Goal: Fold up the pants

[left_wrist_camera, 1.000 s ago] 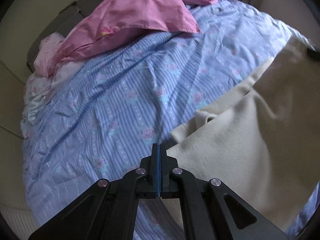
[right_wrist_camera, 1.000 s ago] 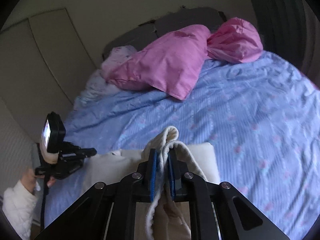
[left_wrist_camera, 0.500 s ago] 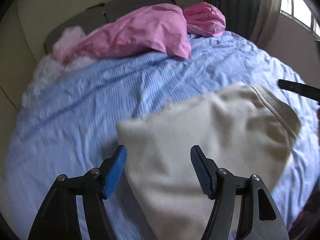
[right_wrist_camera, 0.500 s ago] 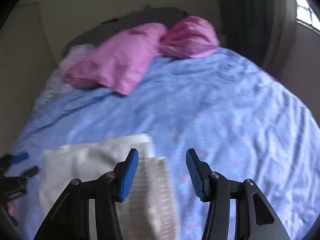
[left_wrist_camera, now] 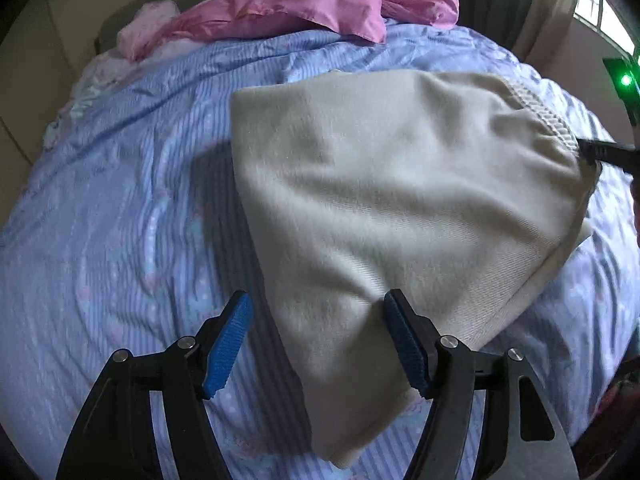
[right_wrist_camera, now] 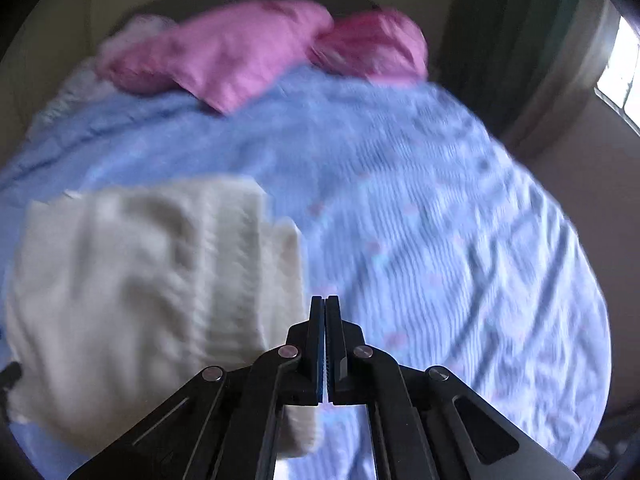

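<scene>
Your cream pants (left_wrist_camera: pixel 384 208) already lie folded into a compact stack on the bed (left_wrist_camera: pixel 120 220), left gripper (left_wrist_camera: pixel 316 344) fingers spread over its six-o'clock corner, right gripper (right_wrist_camera: pixel 325 348) closed empty beside the waistband, so little beyond tidying looks left.

bed (left_wrist_camera: pixel 120 200): blue sheet | pink pillows (left_wrist_camera: pixel 288 4) | window (left_wrist_camera: pixel 596 4): daylight

A home bedroom: a bed's blue floral sheet (left_wrist_camera: pixel 120 208), pink pillows (left_wrist_camera: pixel 288 4) at twelve o'clock, window (right_wrist_camera: pixel 620 80) at two o'clock.
</scene>
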Motion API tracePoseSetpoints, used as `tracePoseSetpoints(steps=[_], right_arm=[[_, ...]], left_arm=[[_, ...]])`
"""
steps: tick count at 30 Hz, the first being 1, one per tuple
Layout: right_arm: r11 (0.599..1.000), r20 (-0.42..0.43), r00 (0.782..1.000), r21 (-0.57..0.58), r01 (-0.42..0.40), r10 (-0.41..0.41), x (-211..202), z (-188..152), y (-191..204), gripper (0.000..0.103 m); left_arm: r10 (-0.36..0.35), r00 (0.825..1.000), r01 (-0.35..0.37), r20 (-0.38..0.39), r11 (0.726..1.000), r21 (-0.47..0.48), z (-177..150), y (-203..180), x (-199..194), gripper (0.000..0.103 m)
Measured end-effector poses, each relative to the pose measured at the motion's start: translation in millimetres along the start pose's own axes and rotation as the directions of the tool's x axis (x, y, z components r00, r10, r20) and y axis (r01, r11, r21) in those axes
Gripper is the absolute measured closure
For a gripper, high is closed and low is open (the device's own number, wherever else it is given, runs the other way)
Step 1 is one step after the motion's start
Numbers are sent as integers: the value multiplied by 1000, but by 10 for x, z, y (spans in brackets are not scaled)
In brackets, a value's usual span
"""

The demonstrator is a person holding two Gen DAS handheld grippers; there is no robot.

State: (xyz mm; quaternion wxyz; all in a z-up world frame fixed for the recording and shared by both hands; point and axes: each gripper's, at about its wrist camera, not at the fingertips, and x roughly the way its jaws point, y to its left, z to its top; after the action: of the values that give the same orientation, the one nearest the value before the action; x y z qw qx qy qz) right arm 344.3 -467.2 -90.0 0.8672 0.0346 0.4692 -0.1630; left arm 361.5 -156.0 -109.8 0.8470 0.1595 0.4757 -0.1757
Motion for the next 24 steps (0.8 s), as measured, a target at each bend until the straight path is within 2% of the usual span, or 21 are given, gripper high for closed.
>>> tracePoseSetpoints(steps=[1,4,6,7,8,9,11,14,18,19,20,21,22,24], right_arm=[[1000,-25,1000,4,-19,19,67,-77,-15,102],[1000,-19,1000,-3,18,-18,39,-200,-37,100],[998,12,999,33,45,-46,-130,-231,-113,88],[997,52,996,53,64,-66,-271,-246,-148,64],[996,100,992,66,67,-73,-403,-268,-160,45],[995,158,985,79,59,-71,-549,-298,-166,37],[997,273,962,82,5,-27,-800,-401,-153,33],[996,299,954,70,-46,24,-824,-428,-124,33],[989,219,971,88,-116,94,-488,-349,-61,34],[988,189,976,86,-127,109,-404,-355,-36,40],[986,177,976,83,-144,128,-347,-381,-25,70],[984,168,975,76,-161,146,-306,-397,-19,87],[993,131,988,64,-96,87,-256,-403,-24,102],[997,107,994,82,-7,-2,-192,-473,-119,102]], left_arm=[[12,1000,-12,1,1000,5,-18,-19,-11,33],[29,1000,-29,3,1000,-2,-100,-24,-45,28],[40,999,-40,3,999,-5,-124,-11,-103,24],[43,999,-43,3,999,-2,-142,-10,-126,24],[48,999,-48,0,999,0,-167,-11,-157,24],[49,999,-49,-2,999,-4,-200,-4,-197,24],[51,999,-50,5,999,-21,-266,23,-297,24],[39,998,-38,42,999,-19,-347,12,-471,24],[36,998,-40,43,995,88,-472,-179,-489,24],[47,999,-49,23,993,108,-493,-209,-436,24],[58,998,-58,1,992,116,-502,-224,-386,24],[58,998,-55,-26,992,112,-505,-222,-328,24],[55,998,-51,-37,993,109,-502,-226,-304,24],[59,997,-53,-44,992,115,-488,-257,-284,25]])
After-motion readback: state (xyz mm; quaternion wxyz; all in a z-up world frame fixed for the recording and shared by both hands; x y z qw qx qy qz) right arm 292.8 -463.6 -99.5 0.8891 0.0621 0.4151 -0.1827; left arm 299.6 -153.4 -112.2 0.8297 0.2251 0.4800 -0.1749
